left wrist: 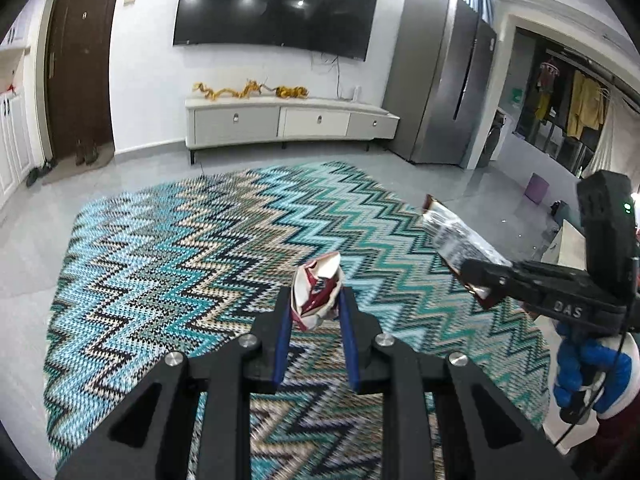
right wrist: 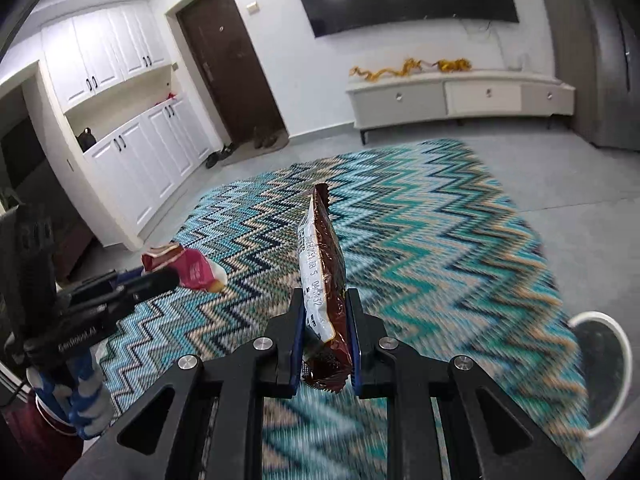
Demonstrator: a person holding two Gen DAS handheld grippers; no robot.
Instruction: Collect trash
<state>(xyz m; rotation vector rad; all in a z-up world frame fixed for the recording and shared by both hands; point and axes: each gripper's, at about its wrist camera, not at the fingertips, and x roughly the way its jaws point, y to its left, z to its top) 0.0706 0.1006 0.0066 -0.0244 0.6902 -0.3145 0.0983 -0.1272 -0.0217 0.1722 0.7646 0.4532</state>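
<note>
In the left wrist view my left gripper [left wrist: 314, 294] is shut on a crumpled red and white wrapper [left wrist: 316, 292], held up over the zigzag rug [left wrist: 200, 240]. The same wrapper [right wrist: 188, 268] shows at the left of the right wrist view, in the left gripper [right wrist: 160, 278]. My right gripper [right wrist: 324, 300] is shut on a long brown snack bag [right wrist: 324, 256] that stands upright between the blue pads [right wrist: 298, 336]. That brown bag [left wrist: 456, 240] and the right gripper [left wrist: 484, 284], held by a blue-gloved hand [left wrist: 588, 368], appear at the right of the left wrist view.
A white-rimmed dark bin [right wrist: 600, 356] sits at the rug's right edge. Beyond the rug stand a white TV cabinet [left wrist: 288, 120], a wall TV [left wrist: 276, 4], a grey fridge [left wrist: 444, 80], a brown door [left wrist: 76, 64] with shoes [right wrist: 220, 156], and white cupboards [right wrist: 132, 120].
</note>
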